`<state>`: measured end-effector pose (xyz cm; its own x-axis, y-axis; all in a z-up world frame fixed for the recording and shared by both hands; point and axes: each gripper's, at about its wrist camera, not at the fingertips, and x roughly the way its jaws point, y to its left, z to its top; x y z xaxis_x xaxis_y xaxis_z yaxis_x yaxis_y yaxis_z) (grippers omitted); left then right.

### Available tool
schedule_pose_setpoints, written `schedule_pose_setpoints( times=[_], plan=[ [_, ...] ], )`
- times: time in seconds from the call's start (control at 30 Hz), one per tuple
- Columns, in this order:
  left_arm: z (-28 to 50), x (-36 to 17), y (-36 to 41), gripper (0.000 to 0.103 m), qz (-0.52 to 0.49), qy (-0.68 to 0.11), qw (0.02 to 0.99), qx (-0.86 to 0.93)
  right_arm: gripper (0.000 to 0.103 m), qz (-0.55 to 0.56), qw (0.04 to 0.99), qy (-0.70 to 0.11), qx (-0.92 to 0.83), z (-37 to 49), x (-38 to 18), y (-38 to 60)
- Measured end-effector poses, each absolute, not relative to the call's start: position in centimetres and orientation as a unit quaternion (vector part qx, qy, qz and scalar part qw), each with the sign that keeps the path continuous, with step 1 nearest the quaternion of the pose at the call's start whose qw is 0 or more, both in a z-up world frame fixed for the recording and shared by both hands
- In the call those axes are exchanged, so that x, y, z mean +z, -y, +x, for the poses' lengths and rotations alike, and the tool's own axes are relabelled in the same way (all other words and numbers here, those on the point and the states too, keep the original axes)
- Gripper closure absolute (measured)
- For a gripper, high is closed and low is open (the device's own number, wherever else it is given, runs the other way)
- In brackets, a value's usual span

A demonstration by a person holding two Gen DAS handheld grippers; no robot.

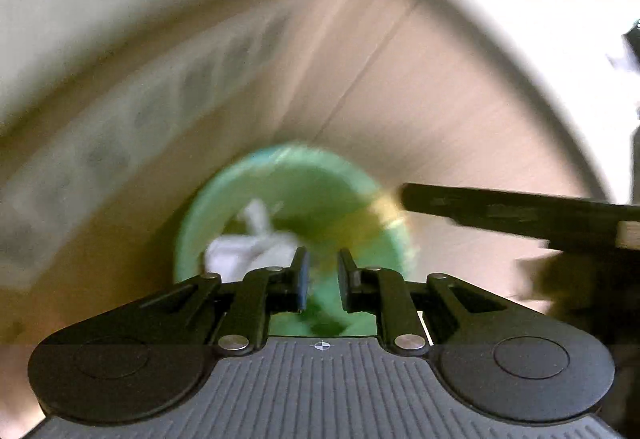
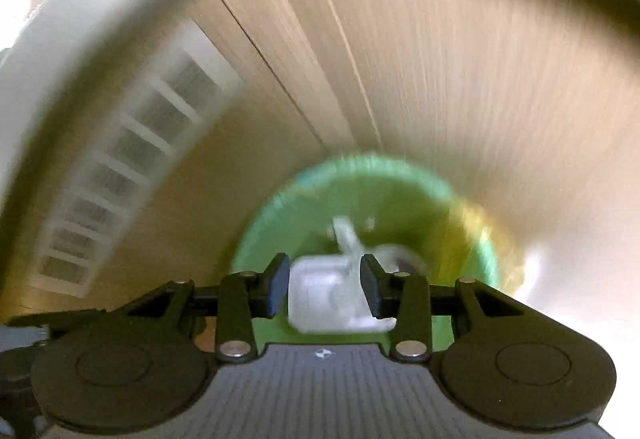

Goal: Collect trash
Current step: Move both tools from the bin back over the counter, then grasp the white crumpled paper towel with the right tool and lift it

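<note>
Right wrist view: the right claw (image 2: 324, 289) is clamped on a small white plastic cup (image 2: 326, 297) over the green bin (image 2: 400, 195). The left claw (image 1: 322, 279) is a little apart, holding nothing, above white crumpled paper (image 1: 248, 243) inside that bin.

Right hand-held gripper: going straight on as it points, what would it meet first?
Probably the white crumpled trash already between the right hand-held gripper fingers, with the green bin beyond; blur leaves depth unclear.
</note>
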<state>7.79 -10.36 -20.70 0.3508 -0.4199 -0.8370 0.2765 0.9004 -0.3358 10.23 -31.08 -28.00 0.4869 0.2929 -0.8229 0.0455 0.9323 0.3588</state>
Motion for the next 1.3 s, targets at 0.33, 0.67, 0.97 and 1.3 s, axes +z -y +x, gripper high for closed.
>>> schedule_pose_setpoints(
  times=[0.33, 0.67, 0.97, 1.3],
  plan=[
    [10.0, -4.4, 5.0, 0.085, -0.083, -0.380, 0.898, -0.207, 0.050, 0.109, 0.926, -0.351, 0.088, 11.4, -13.7, 28.3],
    [13.2, -3.2, -7.9, 0.085, -0.161, -0.404, 0.900, -0.036, 0.046, 0.035, 0.933, -0.310, 0.179, 16.8, -6.7, 17.9],
    [11.1, -4.6, -13.2, 0.085, -0.180, -0.403, 0.897, -0.033, 0.047, -0.009, 0.898, -0.354, 0.260, 26.5, -6.5, 3.8],
    [12.6, -6.2, -13.8, 0.085, -0.198, -0.408, 0.891, -0.037, 0.101, 0.055, 0.908, -0.330, 0.252, 28.9, -3.0, 6.7]
  ],
)
